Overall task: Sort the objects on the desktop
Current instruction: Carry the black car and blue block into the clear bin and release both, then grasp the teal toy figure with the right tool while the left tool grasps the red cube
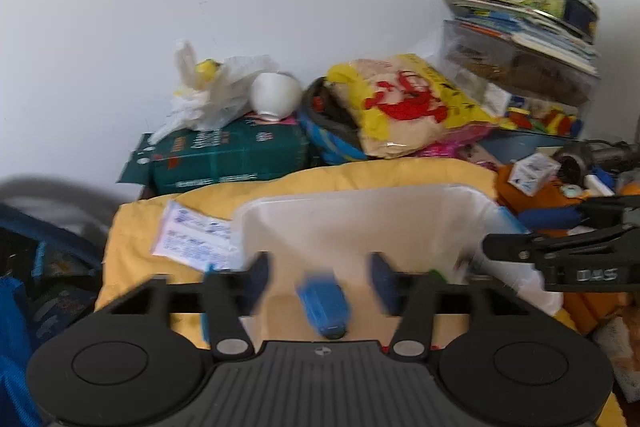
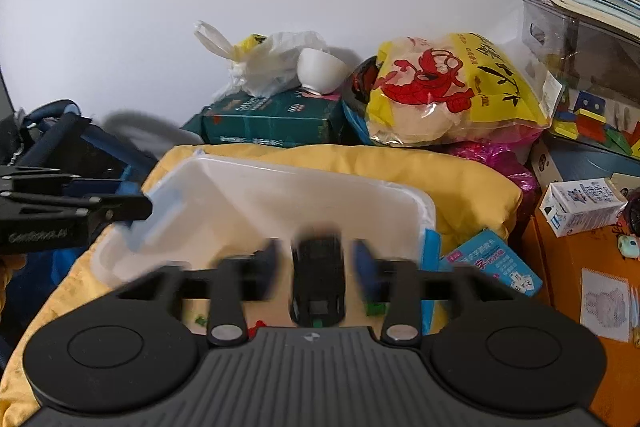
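Both claws hang released over the clear bin [image 2: 224,211] on the yellow cloth [image 2: 460,179]: a blue block [image 1: 324,307] lies loose between the left gripper [image 1: 318,277] jaws, a black block [image 2: 318,279] between the right gripper [image 2: 316,263] jaws.

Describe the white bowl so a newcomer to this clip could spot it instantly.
Find the dark green box against the back wall, behind the yellow cloth. The white bowl sits tilted on top, between a crumpled plastic bag and the lobster-print snack bag; it alone is smooth, hard and plain.
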`<state>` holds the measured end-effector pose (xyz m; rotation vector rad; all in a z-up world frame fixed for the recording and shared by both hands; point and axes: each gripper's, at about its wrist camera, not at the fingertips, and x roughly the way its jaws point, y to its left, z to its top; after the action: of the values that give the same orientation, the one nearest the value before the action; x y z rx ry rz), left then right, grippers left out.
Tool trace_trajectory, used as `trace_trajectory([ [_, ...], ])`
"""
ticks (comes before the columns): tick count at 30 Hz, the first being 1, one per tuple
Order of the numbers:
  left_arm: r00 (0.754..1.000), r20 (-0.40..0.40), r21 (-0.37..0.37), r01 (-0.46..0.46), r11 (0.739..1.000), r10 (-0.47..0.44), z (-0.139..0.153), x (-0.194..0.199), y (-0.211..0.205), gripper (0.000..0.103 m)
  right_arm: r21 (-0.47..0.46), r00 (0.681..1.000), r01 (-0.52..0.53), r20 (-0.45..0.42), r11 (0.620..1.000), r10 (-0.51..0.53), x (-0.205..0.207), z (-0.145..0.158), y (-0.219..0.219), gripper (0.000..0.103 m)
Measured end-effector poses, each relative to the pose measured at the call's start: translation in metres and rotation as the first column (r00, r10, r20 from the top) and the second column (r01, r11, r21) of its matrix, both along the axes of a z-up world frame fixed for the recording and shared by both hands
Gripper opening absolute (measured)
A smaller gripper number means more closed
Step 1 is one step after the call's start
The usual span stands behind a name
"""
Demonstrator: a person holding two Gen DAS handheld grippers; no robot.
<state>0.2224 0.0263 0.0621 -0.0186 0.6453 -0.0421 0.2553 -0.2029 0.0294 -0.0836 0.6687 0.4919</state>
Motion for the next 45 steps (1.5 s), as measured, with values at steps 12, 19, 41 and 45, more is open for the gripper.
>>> trace_trajectory([
  [12,1.0,0.005,-0.004,-0.027,1.0,0.027,-0.032,-0.071,0.022,0.069,0.058,0.997,-0.007,0.072,0.998,0.003,-0.061,-0.01,-0.032,0.069],
  [19,0.994,-0.101,-0.006,-0.037,0.999,0.036,-0.091,-0.122,0.018,0.069,-0.02,0.999,-0.002,-0.032,1.0,0.001,-0.121,-0.073,-0.044,0.066],
  [41,0.981,-0.192,-0.003,-0.006,1.0,0.005,-0.151,-0.133,-0.007,0.034,-0.135,0.993,-0.047,-0.117,0.99,0.032,-0.145,-0.142,-0.009,0.048],
  [45,0.98,-0.197,-0.006,-0.019,1.0,0.017,-0.154,-0.131,-0.006,0.025,-0.16,0.993,-0.053,-0.11,0.986,0.036,-0.14,-0.146,0.0,0.047],
])
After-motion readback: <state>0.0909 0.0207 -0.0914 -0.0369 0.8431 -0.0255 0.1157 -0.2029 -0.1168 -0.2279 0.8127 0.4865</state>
